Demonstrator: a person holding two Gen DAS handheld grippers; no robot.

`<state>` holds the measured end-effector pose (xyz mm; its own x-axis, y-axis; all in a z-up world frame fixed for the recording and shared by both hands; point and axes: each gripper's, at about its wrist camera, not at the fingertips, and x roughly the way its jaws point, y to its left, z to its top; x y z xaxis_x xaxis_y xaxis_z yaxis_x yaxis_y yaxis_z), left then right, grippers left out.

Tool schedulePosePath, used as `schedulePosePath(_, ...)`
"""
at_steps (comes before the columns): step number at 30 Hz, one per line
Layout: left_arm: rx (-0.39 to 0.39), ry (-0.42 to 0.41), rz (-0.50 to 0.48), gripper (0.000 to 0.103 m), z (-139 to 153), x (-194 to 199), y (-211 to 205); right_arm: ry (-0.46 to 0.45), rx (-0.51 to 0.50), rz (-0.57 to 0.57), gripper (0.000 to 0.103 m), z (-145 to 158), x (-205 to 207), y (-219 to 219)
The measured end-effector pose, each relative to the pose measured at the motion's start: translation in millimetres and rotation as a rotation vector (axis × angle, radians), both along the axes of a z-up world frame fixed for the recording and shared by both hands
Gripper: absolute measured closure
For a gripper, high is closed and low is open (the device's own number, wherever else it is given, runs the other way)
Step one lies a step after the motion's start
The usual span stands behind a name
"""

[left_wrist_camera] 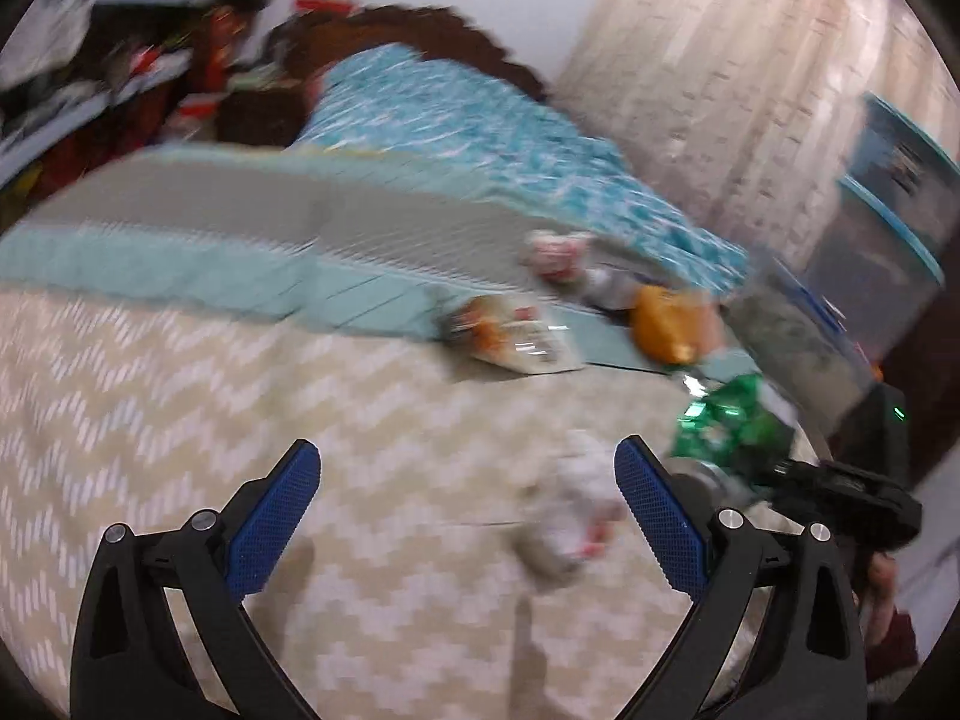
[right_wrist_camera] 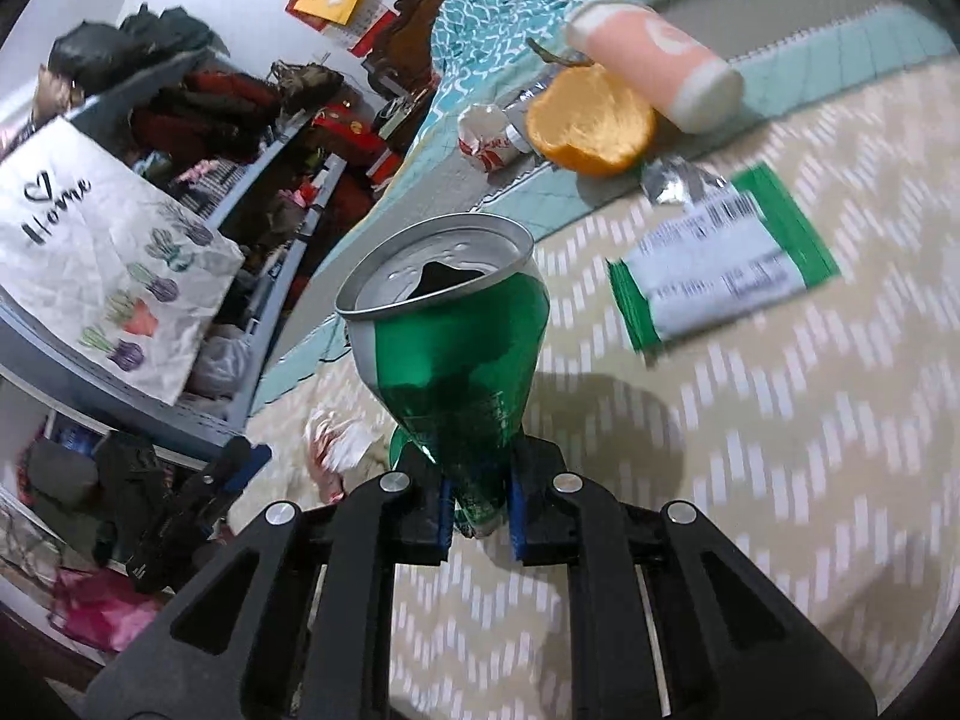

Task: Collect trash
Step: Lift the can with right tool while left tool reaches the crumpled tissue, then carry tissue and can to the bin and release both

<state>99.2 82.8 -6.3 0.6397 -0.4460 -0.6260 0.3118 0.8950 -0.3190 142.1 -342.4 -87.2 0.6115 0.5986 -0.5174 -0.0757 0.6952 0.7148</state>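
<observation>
My right gripper [right_wrist_camera: 477, 507] is shut on a crushed green can [right_wrist_camera: 456, 348] and holds it above the bed; the can also shows in the left wrist view [left_wrist_camera: 729, 420]. My left gripper [left_wrist_camera: 468, 480] is open and empty above the bed, with a crumpled white wrapper [left_wrist_camera: 567, 525] lying between its fingertips, nearer the right one. On the bed lie an orange peel [right_wrist_camera: 591, 123], a pink paper cup [right_wrist_camera: 654, 63] on its side, a green-and-white snack wrapper [right_wrist_camera: 720, 264], a foil scrap [right_wrist_camera: 675, 180] and a crumpled red-and-white wrapper [right_wrist_camera: 486, 144].
The bed has a beige zigzag cover [right_wrist_camera: 780, 480] and a teal blanket [left_wrist_camera: 480, 126]. Cluttered grey shelves [right_wrist_camera: 252, 180] and a white "Home" bag [right_wrist_camera: 102, 252] stand at the left. A grey bin with a teal rim [left_wrist_camera: 882, 228] stands at the right.
</observation>
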Motion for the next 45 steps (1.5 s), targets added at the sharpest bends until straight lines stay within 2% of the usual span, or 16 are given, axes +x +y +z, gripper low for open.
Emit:
schedulePosePath(4, 0.065, 0.016, -0.090, 0.009, -1.7, 3.6, -40.7, -0.010, -0.005, 0.005, 0.087, -0.9, -4.8, 4.5)
schedulePosePath(7, 0.165, 0.064, -0.107, 0.010, -20.6, 13.3, -67.1, -0.047, -0.017, 0.014, 0.087, 5.6, -13.3, 3.0)
schedulePosePath(9, 0.171, 0.161, -0.147, 0.049, -39.4, 21.6, -76.5, -0.076, -0.031, 0.008, 0.087, 9.4, -22.6, -10.7)
schedulePosePath(10, 0.174, 0.132, -0.128, 0.054, -37.7, 19.1, -74.4, -0.086, -0.035, 0.005, 0.087, 11.8, -25.6, -15.9)
schedulePosePath(11, 0.168, 0.142, -0.147, 0.070, -37.5, 19.1, -77.1, -0.098, -0.034, 0.004, 0.087, 13.1, -30.4, -21.9)
schedulePosePath(13, 0.134, 0.173, -0.184, 0.072, -38.1, 20.5, -84.7, -0.110, -0.023, 0.004, 0.087, 11.4, -39.0, -36.7)
schedulePosePath(15, 0.140, 0.168, -0.210, 0.073, -35.9, 19.7, -99.9, -0.115, -0.020, -0.007, 0.087, 8.4, -45.2, -47.7)
schedulePosePath(19, 0.127, 0.158, -0.334, 0.073, -23.5, 16.9, -155.4, -0.114, 0.013, -0.077, 0.087, -5.3, -64.2, -87.1)
schedulePosePath(22, 0.134, 0.147, -0.439, 0.073, -12.8, 16.6, -213.0, -0.126, 0.045, -0.185, 0.087, -12.0, -81.2, -133.2)
schedulePosePath(26, 0.134, 0.170, -0.599, 0.072, -8.4, 19.2, -313.6, -0.132, 0.063, -0.351, 0.087, -16.4, -105.3, -200.8)
schedulePosePath(30, 0.172, 0.171, -0.728, 0.072, -13.0, 19.6, -418.6, -0.116, 0.032, -0.517, 0.087, -18.7, -124.4, -264.4)
schedulePosePath(33, 0.189, 0.190, -0.797, 0.072, -20.3, 23.9, -490.5, -0.083, 0.025, -0.644, 0.087, -25.0, -133.4, -317.9)
schedulePosePath(38, 0.212, 0.218, -0.855, 0.069, -32.2, 28.1, -584.9, -0.083, 0.038, -0.711, 0.085, -24.6, -126.2, -373.3)
schedulePosePath(40, 0.218, 0.222, -0.868, 0.066, -35.8, 29.8, -612.7, -0.068, 0.006, -0.756, 0.084, -22.2, -119.6, -389.1)
schedulePosePath(43, 0.243, 0.211, -0.850, 0.046, -40.8, 34.4, -647.7, -0.060, 0.019, -0.804, 0.084, -30.0, -112.1, -413.4)
schedulePosePath(45, 0.257, 0.216, -0.827, 0.020, -44.2, 39.0, -661.4, -0.035, -0.036, -0.819, 0.082, -31.9, -100.7, -422.5)
